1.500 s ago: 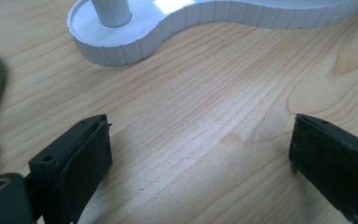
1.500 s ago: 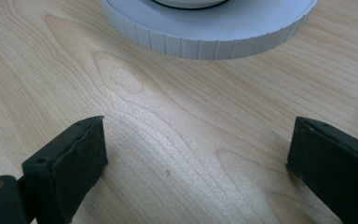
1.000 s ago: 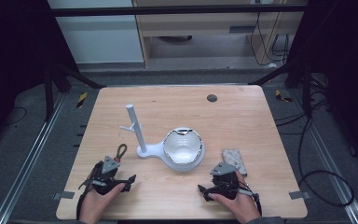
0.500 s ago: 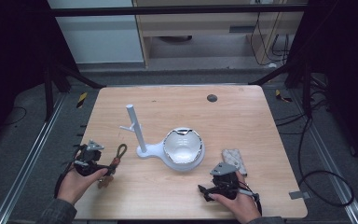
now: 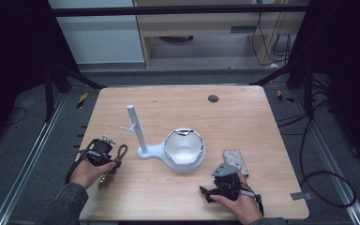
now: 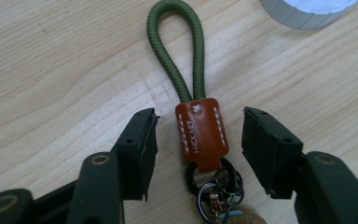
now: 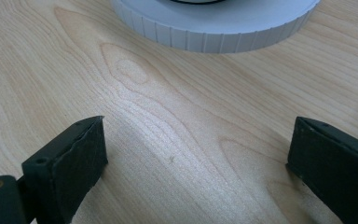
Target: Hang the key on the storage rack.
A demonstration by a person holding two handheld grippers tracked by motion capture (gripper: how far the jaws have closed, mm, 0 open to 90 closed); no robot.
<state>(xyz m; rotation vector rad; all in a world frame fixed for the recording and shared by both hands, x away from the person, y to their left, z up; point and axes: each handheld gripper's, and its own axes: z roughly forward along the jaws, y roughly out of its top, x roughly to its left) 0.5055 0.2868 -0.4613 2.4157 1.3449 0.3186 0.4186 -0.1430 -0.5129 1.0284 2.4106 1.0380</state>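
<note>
Straddling a keychain made of an olive-green cord loop with an orange-brown leather tab (image 6: 201,133), the left gripper (image 6: 198,140) has just been narrowing its jaws, yet a gap remains on either side of the tab and the black pads do not press on it. The keychain lies flat on the pale wooden bench (image 5: 243,117), its cord loop pointing away from the gripper and a cluster of dark metal rings (image 6: 214,186) at the near end of the tab. In the high view it sits near the bench's left edge, just left of a white plastic stand with an upright post and a round ribbed base (image 5: 138,129), with the person's left hand (image 5: 86,171) behind the gripper.

The right gripper (image 7: 196,163) rests low over bare wood near the front edge of the bench, its jaws spread wide with nothing between them. The ribbed rim of the stand's round base (image 7: 214,28) lies ahead of it, well apart from the pads. A white bowl-shaped dish (image 5: 183,146) sits on that base in the high view. Just beside the right hand (image 5: 236,204) lies a small grey patterned pouch (image 5: 233,160). A dark round spot (image 5: 213,98) marks the far side of the bench.
</note>
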